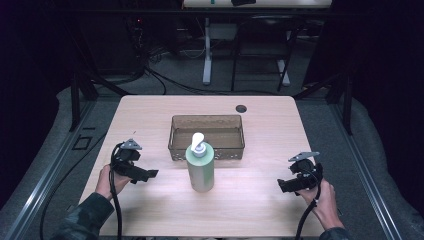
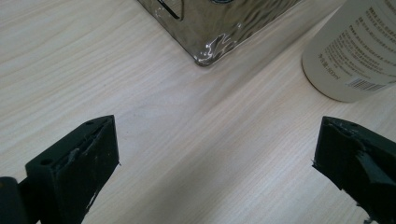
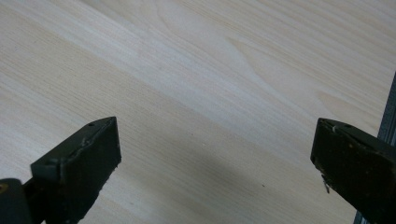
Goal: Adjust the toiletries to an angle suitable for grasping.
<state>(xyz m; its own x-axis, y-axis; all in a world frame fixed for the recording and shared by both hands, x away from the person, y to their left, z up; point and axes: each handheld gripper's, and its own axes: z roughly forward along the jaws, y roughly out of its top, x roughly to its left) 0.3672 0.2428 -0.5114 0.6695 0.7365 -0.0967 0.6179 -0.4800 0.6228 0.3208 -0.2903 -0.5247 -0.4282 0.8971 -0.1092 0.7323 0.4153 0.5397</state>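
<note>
Bottle (image 1: 200,170) pale green, white pump — bin (image 1: 207,137) smoky brown, rippled wall — table (image 1: 250,200) light woodgrain; 2 grippers' jaws black

a light wooden table (image 1: 150,120) is seen under everything, with a small dark round hole (image 1: 241,108) set near its far edge. black cables (image 1: 165,80) are strewn over the grey floor beyond it, and a white-legged desk frame (image 1: 207,50) is parked further back in the dark room.
</note>
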